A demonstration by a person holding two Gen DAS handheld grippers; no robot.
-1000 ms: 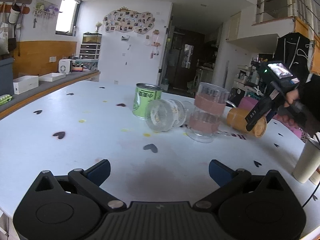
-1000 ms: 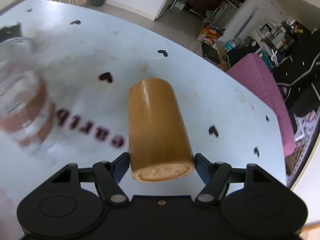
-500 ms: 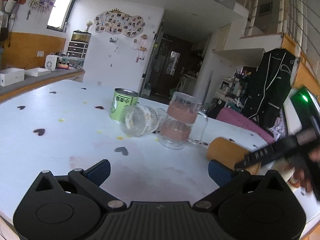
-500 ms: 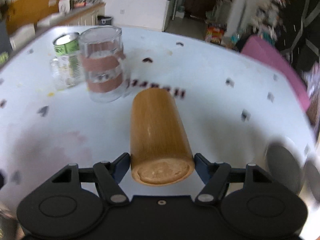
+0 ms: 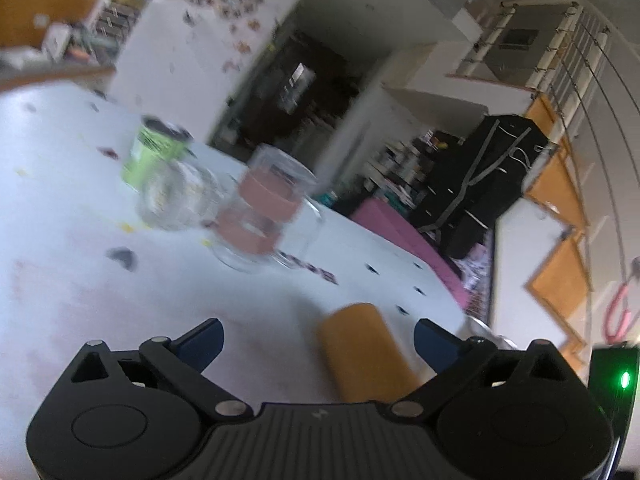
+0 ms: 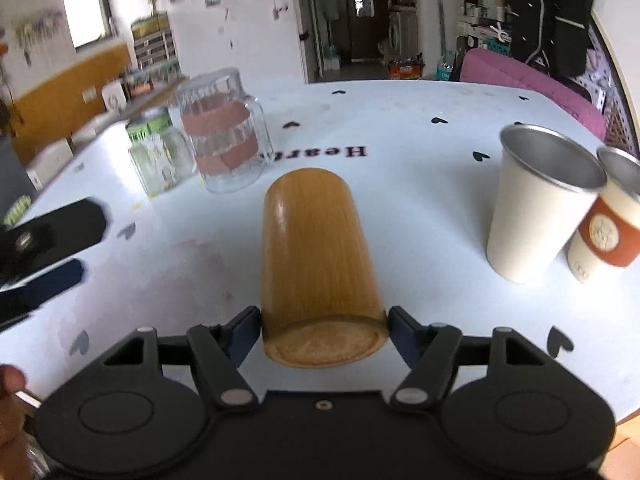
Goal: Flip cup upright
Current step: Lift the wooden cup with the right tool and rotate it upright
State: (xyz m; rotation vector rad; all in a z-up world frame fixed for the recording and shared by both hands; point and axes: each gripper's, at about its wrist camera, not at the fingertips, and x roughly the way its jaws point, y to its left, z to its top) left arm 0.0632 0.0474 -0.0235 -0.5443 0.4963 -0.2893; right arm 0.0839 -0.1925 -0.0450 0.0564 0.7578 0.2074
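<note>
Wooden cup (image 6: 318, 264) sits clamped between the fingers of our right gripper (image 6: 323, 330), its flat base toward the camera and its rounded far end pointing out over the white table (image 6: 420, 216); whether it touches the tabletop we cannot tell. The blue pads (image 6: 245, 332) press on both sides of it near the base. In the left wrist view the same cup (image 5: 366, 354) shows blurred, low between the spread fingers of our left gripper (image 5: 318, 342), which are wide apart and grip nothing.

Ahead of the cup, the table surface is bare up to the "Heart" lettering (image 6: 320, 154). To the left stand an upside-down glass mug with pink bands (image 6: 222, 132) and, just beside it, a clear jar (image 6: 162, 160) with a green can (image 6: 146, 126) behind. To the right, well apart from the cup, a white metal tumbler (image 6: 538, 204) stands upright, touching or nearly touching a second tumbler with an orange sleeve (image 6: 604, 228) at the picture's edge. The table's near right edge (image 6: 624, 420) curves close behind them. Our left gripper (image 6: 48, 244) shows blurred at the left border of the right wrist view, over the table, with a fingertip of a hand (image 6: 10, 380) below it.
</note>
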